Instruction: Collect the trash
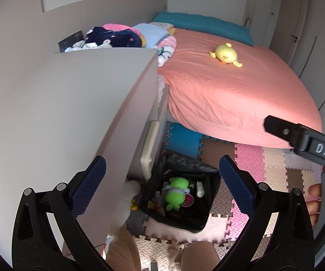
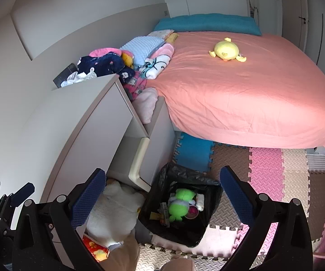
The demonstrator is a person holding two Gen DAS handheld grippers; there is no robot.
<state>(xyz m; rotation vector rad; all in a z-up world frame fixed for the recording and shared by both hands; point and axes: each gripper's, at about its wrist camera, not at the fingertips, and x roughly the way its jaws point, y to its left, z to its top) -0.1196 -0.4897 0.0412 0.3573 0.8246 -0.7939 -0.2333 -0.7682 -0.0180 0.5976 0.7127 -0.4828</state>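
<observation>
Both grippers hang above the bin [image 2: 180, 212] with fingers spread wide and nothing between them. The left gripper [image 1: 162, 180] looks down past the cabinet [image 1: 72, 113]; the right gripper [image 2: 162, 194] sits a little farther out, and in the left view its black body crosses the right edge.

The step in hand looks like finding the next piece of trash, since the bin already holds a green plush [image 2: 181, 204], a white wad [image 2: 199, 201], a pink round thing [image 2: 192, 211] and small scraps. No loose litter shows plainly on the floor or bed, so a slow sweep of both cameras would serve better than a reach. Whichever hand is nearer should take a find, and keep its fingers wide until they straddle it. The bin liner [image 2: 185, 174] stands up slack along the far rim; a drop should go in over the near rim, well inside the walls.

At the left, the cabinet top is bare near the cameras, with clothes [image 2: 103, 64] piled at its far end. A white plush [image 2: 115, 212] lies on the floor at the cabinet's foot, touching the bin's left side. Foam mats [image 2: 264, 174] in pink, brown, cream and blue cover the floor. To the right, the bed [image 2: 252, 103] wears a salmon sheet, with a yellow plush [image 2: 226, 50] near its middle and a teal pillow [image 2: 207, 23] at its far edge. Closet doors stand beyond.
</observation>
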